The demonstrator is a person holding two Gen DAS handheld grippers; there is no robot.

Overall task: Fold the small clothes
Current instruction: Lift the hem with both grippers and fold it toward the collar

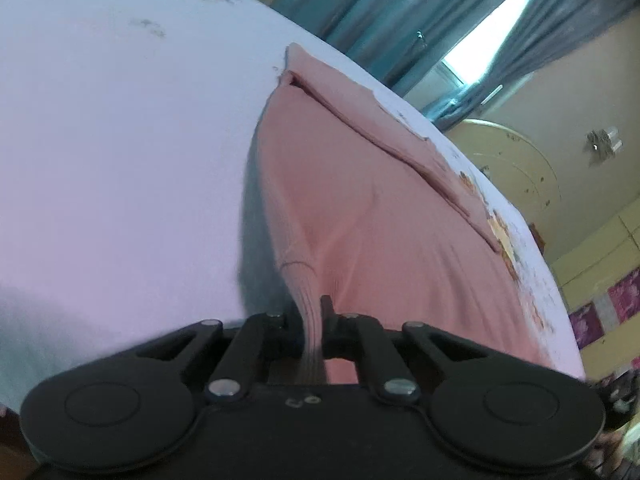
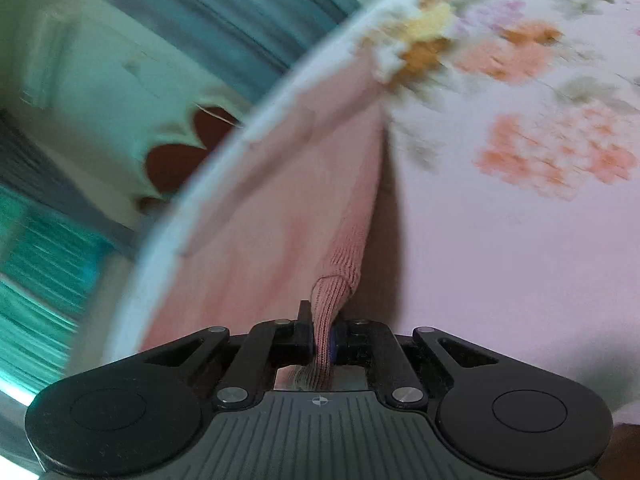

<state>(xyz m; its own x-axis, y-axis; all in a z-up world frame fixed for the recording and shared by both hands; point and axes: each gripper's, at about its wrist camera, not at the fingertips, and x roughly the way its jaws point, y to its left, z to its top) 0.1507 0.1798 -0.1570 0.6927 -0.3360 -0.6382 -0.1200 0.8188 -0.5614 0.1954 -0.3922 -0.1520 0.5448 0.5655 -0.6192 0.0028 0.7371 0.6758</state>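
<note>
A pink ribbed knit garment [image 1: 360, 200] lies on a pale floral bedsheet [image 1: 120, 140]. Its far part is flat, with a folded layer along the far right edge. My left gripper [image 1: 312, 328] is shut on a ribbed edge of the garment and lifts it off the sheet, casting a shadow to the left. In the right wrist view my right gripper [image 2: 322, 340] is shut on another ribbed edge of the same pink garment [image 2: 280, 208], also raised above the bedsheet [image 2: 520, 240]. That view is blurred.
The bed edge curves close behind the garment in both views. Beyond it are teal curtains [image 1: 360, 8], a bright window [image 1: 488, 28], a beige round-topped piece of furniture [image 1: 512, 160] and a cream-and-brown headboard [image 2: 176, 148].
</note>
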